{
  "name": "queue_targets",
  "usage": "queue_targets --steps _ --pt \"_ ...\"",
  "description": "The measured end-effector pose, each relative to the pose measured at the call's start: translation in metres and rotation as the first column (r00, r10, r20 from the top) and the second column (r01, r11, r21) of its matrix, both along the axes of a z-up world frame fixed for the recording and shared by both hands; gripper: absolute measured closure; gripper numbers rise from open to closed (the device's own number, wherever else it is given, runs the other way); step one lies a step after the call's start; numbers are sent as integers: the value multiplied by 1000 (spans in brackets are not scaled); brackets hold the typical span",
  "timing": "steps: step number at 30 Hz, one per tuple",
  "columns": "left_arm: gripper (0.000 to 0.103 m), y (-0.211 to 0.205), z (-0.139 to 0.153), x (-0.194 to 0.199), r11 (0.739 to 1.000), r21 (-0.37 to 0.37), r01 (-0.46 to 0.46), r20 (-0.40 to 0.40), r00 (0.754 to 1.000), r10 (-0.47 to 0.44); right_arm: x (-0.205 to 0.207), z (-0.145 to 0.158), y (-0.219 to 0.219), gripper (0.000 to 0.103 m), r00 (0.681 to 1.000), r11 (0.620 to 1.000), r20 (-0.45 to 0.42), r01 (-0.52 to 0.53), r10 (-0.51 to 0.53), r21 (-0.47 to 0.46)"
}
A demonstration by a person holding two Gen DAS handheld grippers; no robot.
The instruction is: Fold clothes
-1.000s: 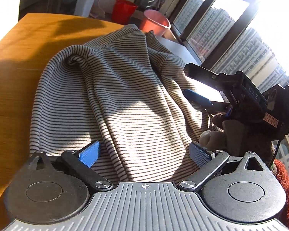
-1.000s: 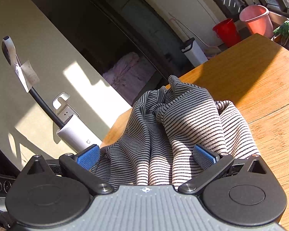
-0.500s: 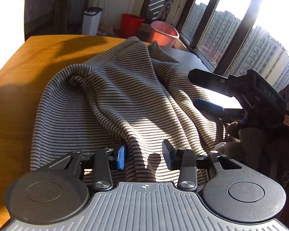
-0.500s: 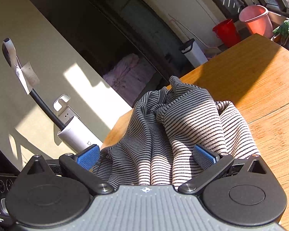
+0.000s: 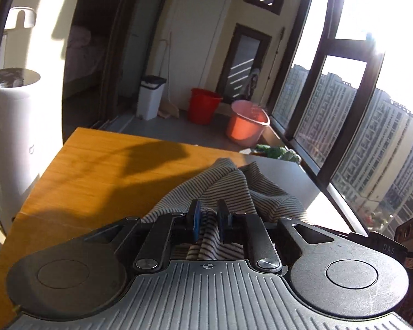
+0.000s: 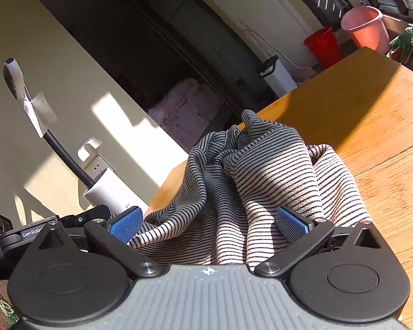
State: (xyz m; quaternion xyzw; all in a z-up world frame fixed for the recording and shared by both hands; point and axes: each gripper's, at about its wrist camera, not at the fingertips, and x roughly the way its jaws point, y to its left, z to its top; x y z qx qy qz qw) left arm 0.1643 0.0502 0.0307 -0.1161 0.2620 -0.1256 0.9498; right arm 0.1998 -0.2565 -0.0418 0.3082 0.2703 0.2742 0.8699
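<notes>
The striped garment (image 6: 261,181) lies in a loose heap on the near part of the wooden worktop (image 5: 102,170), close to the window side; it is not yet spread flat, so I judge the folding is only at its beginning. The left hand-held gripper (image 5: 209,221) has a fold of the striped cloth between its blue pads (image 5: 196,217); the jaws are closing on it and stand already almost together, pinching the fabric, probably so that this edge can be lifted and pulled straight. The right hand-held gripper (image 6: 209,224) is spread wide, its blue pads (image 6: 291,224) well apart on both sides of the heap; cloth lies between them but they do not press on it; it seems to wait for a second corner to take. Far behind the worktop stand a red bucket (image 5: 203,106) and a pink bucket (image 5: 246,126) on the floor, near the window; at the left stands a white cylinder appliance (image 5: 11,126), just beside the worktop.
</notes>
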Motion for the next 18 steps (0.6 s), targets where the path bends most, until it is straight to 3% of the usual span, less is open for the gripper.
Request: queue_targets --steps 3,5,8,10,12,13,15,16,17,18 --pt "83 19 -2 -8 998 -68 10 -45 999 -13 0 0 0 0 1000 1000 0 0 0 -2" --pt "50 26 -11 -13 991 -112 72 -87 993 -82 0 1 1 0 1000 1000 0 0 0 -2" --pt "34 25 -27 -16 967 -187 173 -133 971 -199 0 0 1 0 1000 1000 0 0 0 -2" --pt "17 17 -34 -15 947 -227 227 -149 953 -264 0 0 1 0 1000 1000 0 0 0 -2" --pt "13 1 -43 -9 948 -206 242 -179 943 -280 0 0 0 0 1000 1000 0 0 0 -2" --pt "17 -8 -47 -6 953 -178 244 -199 940 -278 0 1 0 0 1000 1000 0 0 0 -2" --pt "47 -28 -58 0 964 -88 250 -241 934 -264 0 0 1 0 1000 1000 1 0 0 -1" --pt "81 -36 -62 3 966 -43 253 -256 932 -256 0 0 1 0 1000 1000 1 1 -1 0" --pt "96 -42 -62 6 968 1 251 -266 933 -242 0 0 1 0 1000 1000 1 1 -1 1" --pt "96 -41 -57 9 973 24 228 -244 946 -215 0 0 1 0 1000 1000 1 1 -1 2"
